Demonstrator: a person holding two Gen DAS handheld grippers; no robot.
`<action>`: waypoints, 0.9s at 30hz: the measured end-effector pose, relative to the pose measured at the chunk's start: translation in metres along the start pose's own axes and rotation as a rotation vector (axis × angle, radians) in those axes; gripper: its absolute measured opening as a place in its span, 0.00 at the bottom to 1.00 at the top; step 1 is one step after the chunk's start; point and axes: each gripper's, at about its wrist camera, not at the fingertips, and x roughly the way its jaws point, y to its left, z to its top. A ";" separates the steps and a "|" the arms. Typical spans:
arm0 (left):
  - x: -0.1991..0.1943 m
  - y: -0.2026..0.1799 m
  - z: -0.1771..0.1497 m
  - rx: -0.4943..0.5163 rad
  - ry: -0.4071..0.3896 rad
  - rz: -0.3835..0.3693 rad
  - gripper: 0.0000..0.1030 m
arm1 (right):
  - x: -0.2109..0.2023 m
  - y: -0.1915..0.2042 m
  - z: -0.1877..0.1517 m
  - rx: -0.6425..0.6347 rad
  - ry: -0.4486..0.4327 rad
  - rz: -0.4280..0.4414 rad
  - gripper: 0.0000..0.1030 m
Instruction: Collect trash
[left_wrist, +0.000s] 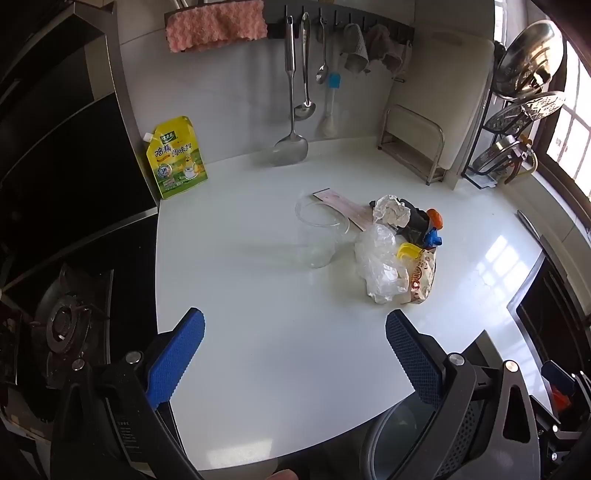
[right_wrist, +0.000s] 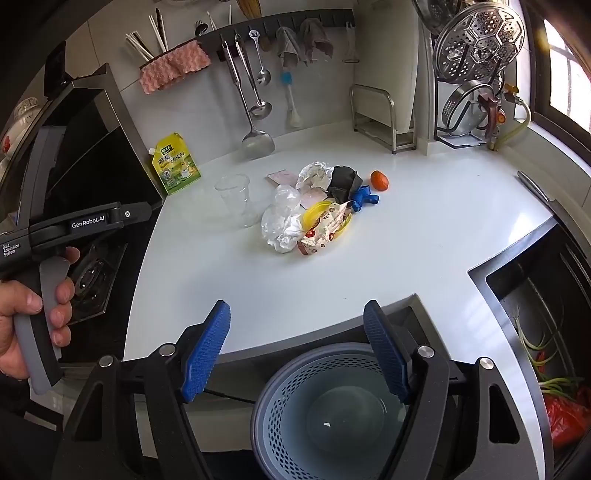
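A heap of trash lies in the middle of the white counter (left_wrist: 258, 314): a crumpled clear plastic bag (left_wrist: 380, 266) (right_wrist: 282, 225), a snack wrapper (left_wrist: 421, 280) (right_wrist: 327, 227), a yellow lid (right_wrist: 314, 214), crumpled foil (right_wrist: 314, 173), a black scrap (right_wrist: 343, 181), a blue piece (right_wrist: 364, 197) and an orange piece (right_wrist: 379, 180). A grey perforated bin (right_wrist: 332, 410) stands on the floor below the counter edge. My left gripper (left_wrist: 295, 332) is open and empty, short of the heap. My right gripper (right_wrist: 297, 328) is open and empty above the bin.
A clear glass cup (left_wrist: 321, 232) stands just left of the heap. A yellow seasoning pouch (left_wrist: 177, 158) leans at the back left beside the stove (left_wrist: 62, 325). Utensils hang on the wall. A rack (left_wrist: 413, 147) and the sink (right_wrist: 546, 332) are at the right.
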 end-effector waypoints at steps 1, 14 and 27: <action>0.001 0.000 0.001 0.001 0.000 0.000 0.94 | 0.001 0.000 0.000 0.003 0.002 0.000 0.69; 0.014 0.007 0.008 0.007 0.024 -0.012 0.94 | 0.015 0.002 0.002 0.028 0.017 0.003 0.69; 0.018 0.013 0.008 -0.002 0.041 -0.012 0.94 | 0.023 0.007 0.009 0.016 0.030 0.011 0.69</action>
